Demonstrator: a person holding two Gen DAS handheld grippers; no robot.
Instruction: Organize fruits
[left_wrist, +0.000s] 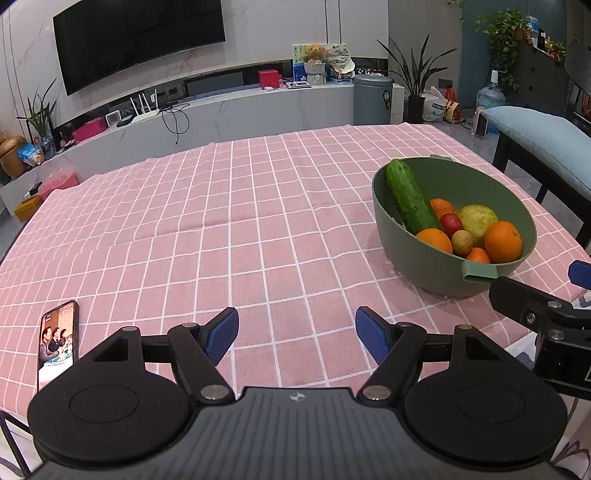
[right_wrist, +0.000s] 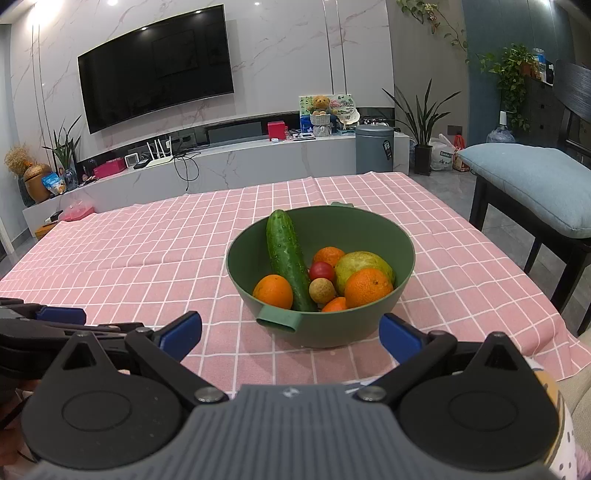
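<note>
A green bowl (right_wrist: 354, 328) stands on the pink checked tablecloth (right_wrist: 147, 258), also in the left wrist view (left_wrist: 436, 280). It holds a cucumber (right_wrist: 287, 258), several oranges (right_wrist: 369, 288), a green pear-like fruit (right_wrist: 360, 264), a small red tomato (right_wrist: 321, 270) and a small tan round fruit (right_wrist: 322, 290). My right gripper (right_wrist: 290, 334) is open and empty, just in front of the bowl's near handle. My left gripper (left_wrist: 295, 338) is open and empty over bare cloth, left of the bowl.
A phone (left_wrist: 59, 341) with a lit screen lies on the cloth at the near left. A chair with a blue cushion (right_wrist: 535, 181) stands to the right of the table. A TV console (right_wrist: 221, 162) runs behind the table's far edge.
</note>
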